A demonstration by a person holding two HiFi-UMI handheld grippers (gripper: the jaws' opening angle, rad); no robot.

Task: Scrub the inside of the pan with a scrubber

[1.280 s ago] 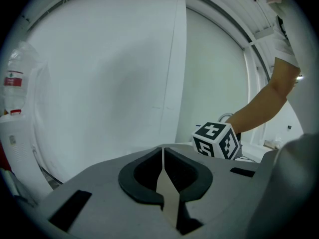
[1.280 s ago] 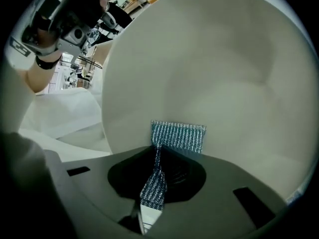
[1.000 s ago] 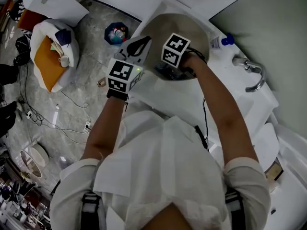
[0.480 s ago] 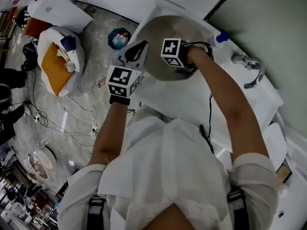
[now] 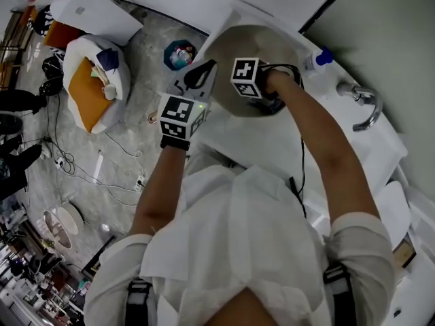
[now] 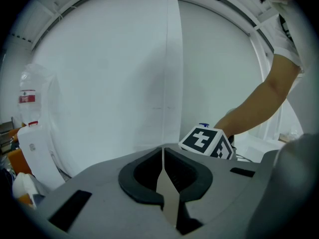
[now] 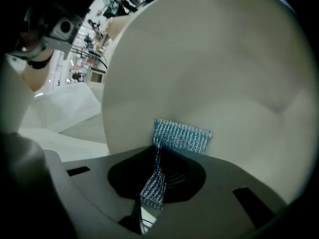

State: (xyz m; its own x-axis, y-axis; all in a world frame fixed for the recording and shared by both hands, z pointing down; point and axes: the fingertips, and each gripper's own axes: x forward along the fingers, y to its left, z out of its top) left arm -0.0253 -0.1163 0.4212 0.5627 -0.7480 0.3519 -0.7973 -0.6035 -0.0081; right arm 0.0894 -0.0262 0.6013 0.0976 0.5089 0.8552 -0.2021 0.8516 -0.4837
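The pan [image 5: 253, 41] stands tilted over the white sink counter, its beige inside facing me. My left gripper [image 5: 202, 72] is shut on the pan's near-left rim, which shows as a thin beige edge [image 6: 164, 195] between the jaws. My right gripper [image 5: 266, 102] reaches into the pan from the right, and its marker cube [image 6: 204, 141] also shows in the left gripper view. It is shut on a teal-silver mesh scrubber [image 7: 180, 136], whose far end lies flat against the pan's inside [image 7: 214, 68].
A curved faucet [image 5: 363, 107] and a blue-capped bottle [image 5: 318, 60] stand right of the pan on the white counter [image 5: 272, 145]. To the left, on the grey floor, are a white-and-orange bag [image 5: 92, 90], a small blue container [image 5: 180, 53] and cables.
My right gripper has shifted a little across the pan's inside and turned, with the scrubber still in it. The left gripper keeps its hold on the rim.
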